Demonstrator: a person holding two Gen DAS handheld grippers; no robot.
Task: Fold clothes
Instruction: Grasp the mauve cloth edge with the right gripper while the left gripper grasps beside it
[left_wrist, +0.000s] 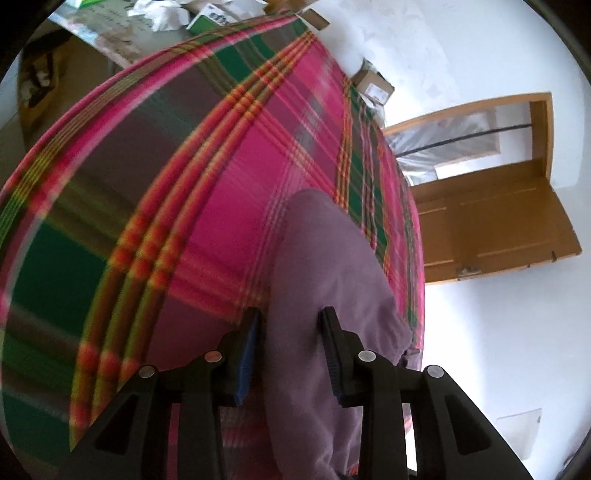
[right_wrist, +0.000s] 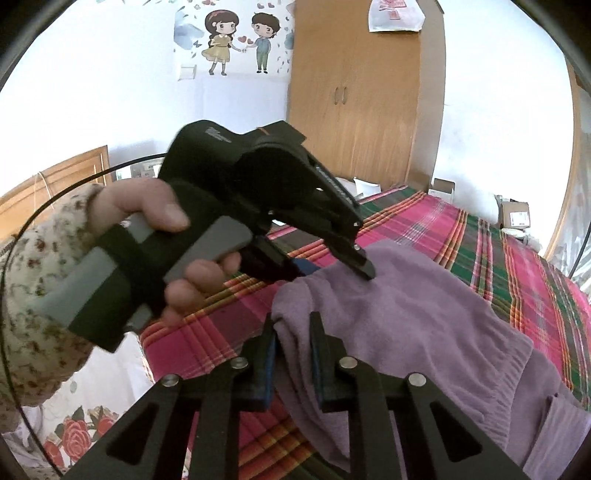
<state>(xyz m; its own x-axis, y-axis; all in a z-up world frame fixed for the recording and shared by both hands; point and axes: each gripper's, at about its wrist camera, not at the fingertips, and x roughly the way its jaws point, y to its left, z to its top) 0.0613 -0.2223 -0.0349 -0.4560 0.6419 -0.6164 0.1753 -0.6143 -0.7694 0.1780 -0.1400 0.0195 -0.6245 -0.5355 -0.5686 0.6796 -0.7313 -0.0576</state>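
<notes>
Both the left claw (left_wrist: 291, 325) and right claw (right_wrist: 293, 332) grip one edge of the purple garment (right_wrist: 424, 314) lying on the plaid bed (left_wrist: 221, 166); carry that edge evenly, keeping it taut.

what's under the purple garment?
The plaid sheet lies under the purple garment. Both the left gripper and the right gripper pinch its edge. Anything beneath the middle is covered.

No legible text anywhere, small pale logo on top of the left gripper's body (right_wrist: 218, 136) too blurred to read, red print on the white sheet (right_wrist: 395, 13) stuck to the far wardrobe (right_wrist: 354, 92) unreadable, label on the far cardboard box (left_wrist: 375, 88) too small.
</notes>
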